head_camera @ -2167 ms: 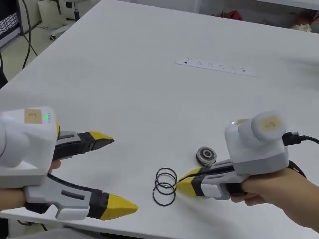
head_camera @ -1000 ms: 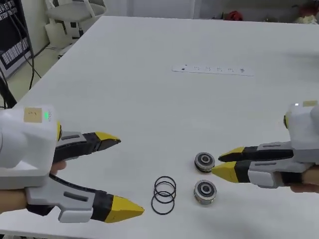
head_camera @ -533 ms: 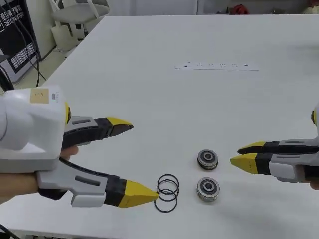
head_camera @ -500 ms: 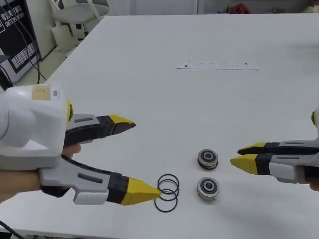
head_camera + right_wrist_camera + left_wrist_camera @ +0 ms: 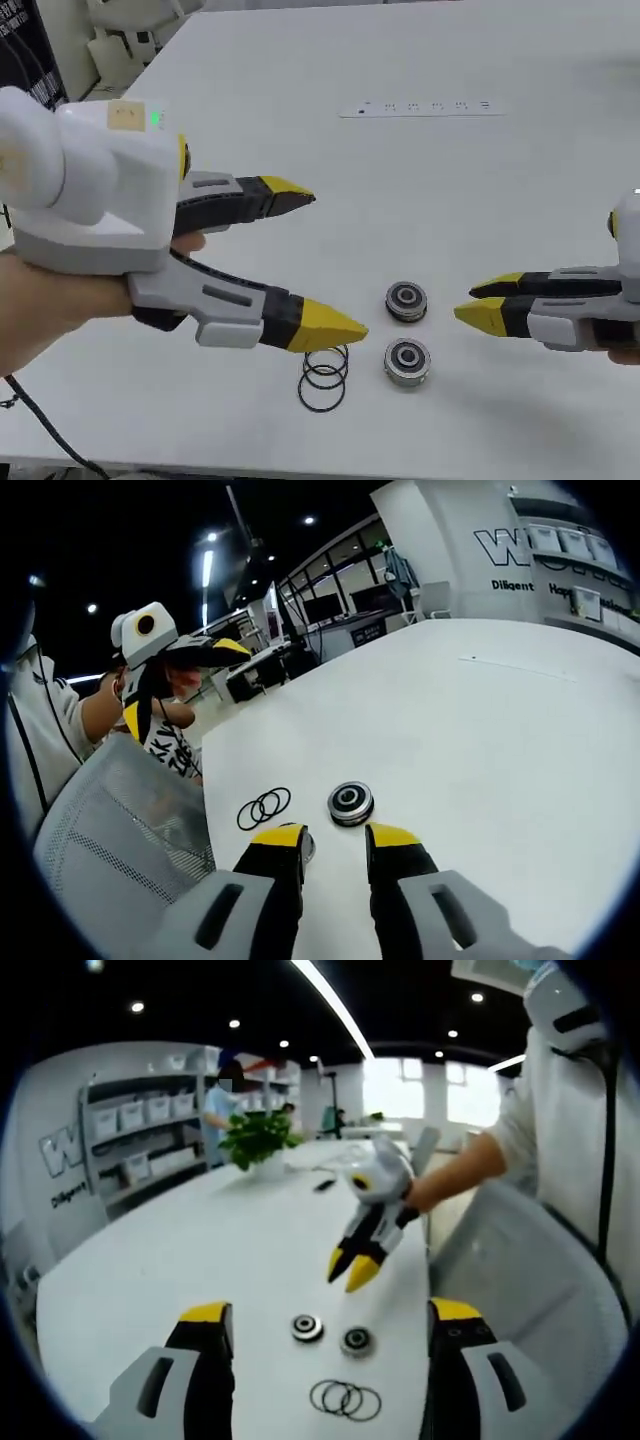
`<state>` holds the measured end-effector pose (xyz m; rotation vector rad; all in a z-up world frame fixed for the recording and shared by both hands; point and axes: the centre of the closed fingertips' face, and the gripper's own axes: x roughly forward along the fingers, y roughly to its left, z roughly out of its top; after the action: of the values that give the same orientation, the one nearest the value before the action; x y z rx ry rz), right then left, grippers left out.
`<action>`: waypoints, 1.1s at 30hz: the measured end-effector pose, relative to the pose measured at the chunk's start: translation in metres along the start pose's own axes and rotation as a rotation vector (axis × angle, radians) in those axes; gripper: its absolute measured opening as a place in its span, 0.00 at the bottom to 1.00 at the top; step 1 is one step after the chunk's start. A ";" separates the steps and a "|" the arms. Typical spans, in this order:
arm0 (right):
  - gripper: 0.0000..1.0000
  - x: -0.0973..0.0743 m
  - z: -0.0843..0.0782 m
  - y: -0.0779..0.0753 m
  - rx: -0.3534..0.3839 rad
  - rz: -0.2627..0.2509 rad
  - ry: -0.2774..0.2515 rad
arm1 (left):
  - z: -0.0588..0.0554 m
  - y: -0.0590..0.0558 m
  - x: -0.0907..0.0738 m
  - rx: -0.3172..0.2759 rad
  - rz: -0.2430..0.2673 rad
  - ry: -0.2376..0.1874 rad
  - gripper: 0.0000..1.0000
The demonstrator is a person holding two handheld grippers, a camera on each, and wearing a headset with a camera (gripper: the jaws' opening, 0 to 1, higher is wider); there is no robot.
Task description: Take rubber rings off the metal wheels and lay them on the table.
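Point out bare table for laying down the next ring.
Widest bare patch: between the power strip and the far metal wheel. Also bare: the table right of the near metal wheel, nearer than the right gripper. Crowded: around the rubber rings, by the left gripper.

Bright even overhead light on the white surface (image 5: pixel 420 190) in the head view, faint soft shadow below the right tool (image 5: pixel 468 302) at 5 o'clock, gripper views fisheye-bent at the edges, ceiling strip light (image 5: pixel 330 1005) glaring at 12 o'clock, window (image 5: pixel 385 1085) blown out.
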<state>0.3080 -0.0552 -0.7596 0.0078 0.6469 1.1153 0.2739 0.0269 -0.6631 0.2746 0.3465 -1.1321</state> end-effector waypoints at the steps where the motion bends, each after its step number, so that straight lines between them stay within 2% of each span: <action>1: 0.20 0.002 0.000 0.000 -0.002 0.002 0.001 | 0.001 0.001 0.004 0.005 -0.007 0.001 0.80; 7: 0.20 0.012 -0.006 0.000 -0.039 0.017 0.030 | 0.002 0.008 0.019 0.026 -0.042 0.008 0.77; 13: 0.20 0.018 -0.005 -0.005 -0.052 0.022 0.036 | 0.005 0.017 0.028 0.036 -0.044 -0.002 0.75; 23: 0.20 0.024 -0.003 -0.018 -0.055 0.014 0.035 | 0.008 0.021 0.046 0.041 -0.063 -0.010 0.70; 28: 0.21 0.026 -0.004 -0.021 -0.059 0.016 0.032 | 0.003 0.027 0.055 0.061 -0.068 0.006 0.70; 33: 0.25 0.030 -0.006 -0.022 -0.077 0.028 0.027 | -0.004 0.028 0.062 0.049 -0.089 0.020 0.68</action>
<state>0.3314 -0.0422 -0.7858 -0.0646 0.6291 1.1684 0.3228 -0.0123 -0.6909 0.3167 0.3518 -1.2277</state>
